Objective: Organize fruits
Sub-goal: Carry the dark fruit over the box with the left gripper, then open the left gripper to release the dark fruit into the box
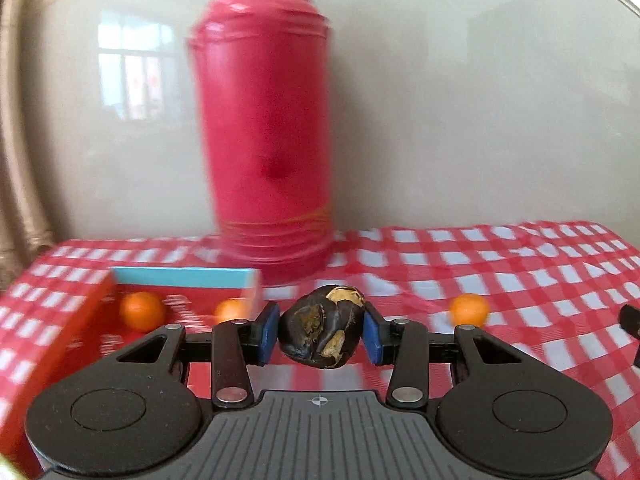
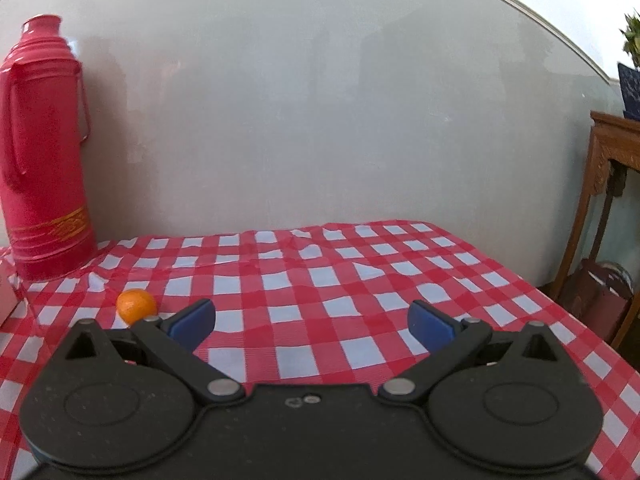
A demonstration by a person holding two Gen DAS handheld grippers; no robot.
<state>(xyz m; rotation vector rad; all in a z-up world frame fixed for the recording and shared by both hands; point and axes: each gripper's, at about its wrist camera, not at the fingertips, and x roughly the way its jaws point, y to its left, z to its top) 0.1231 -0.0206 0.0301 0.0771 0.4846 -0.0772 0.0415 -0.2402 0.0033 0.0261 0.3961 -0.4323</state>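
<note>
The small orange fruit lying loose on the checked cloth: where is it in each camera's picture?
Left wrist view: small orange fruit right of centre, on the red-and-white checked cloth.
Right wrist view: lower left, just beyond the tool's left finger.
Shared landmark: tall red thermos flask.

A red thermos (image 2: 42, 152) stands on checked cloth (image 2: 320, 272), seemingly against the wall.

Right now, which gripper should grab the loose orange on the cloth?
Right. The right gripper is open and empty near the orange; the left gripper is shut on a dark, split fruit.
</note>
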